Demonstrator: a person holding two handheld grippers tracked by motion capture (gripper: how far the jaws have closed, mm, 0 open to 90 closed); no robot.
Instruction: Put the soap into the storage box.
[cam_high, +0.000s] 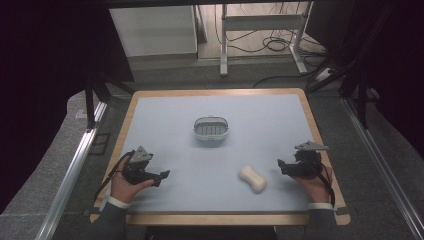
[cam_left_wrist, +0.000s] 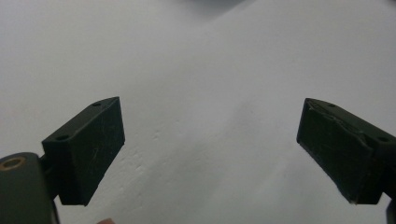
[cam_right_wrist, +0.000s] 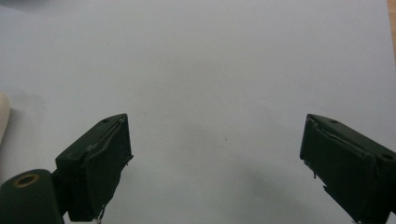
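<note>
A cream, peanut-shaped soap bar (cam_high: 252, 178) lies on the pale blue mat (cam_high: 215, 150) at the front right. A grey oval soap dish (cam_high: 211, 128) with a slotted floor stands near the mat's middle. My right gripper (cam_high: 282, 166) rests just right of the soap, jaws wide apart over bare mat (cam_right_wrist: 215, 158); the soap's edge (cam_right_wrist: 3, 116) shows at the far left of the right gripper view. At the front left my left gripper (cam_high: 162, 176) is open too, with nothing between its jaws (cam_left_wrist: 210, 158).
The mat covers a wooden table (cam_high: 220, 218) with rails along both sides. Beyond the far edge stand a white cabinet (cam_high: 155, 30), desk legs (cam_high: 223, 45) and loose cables on the floor.
</note>
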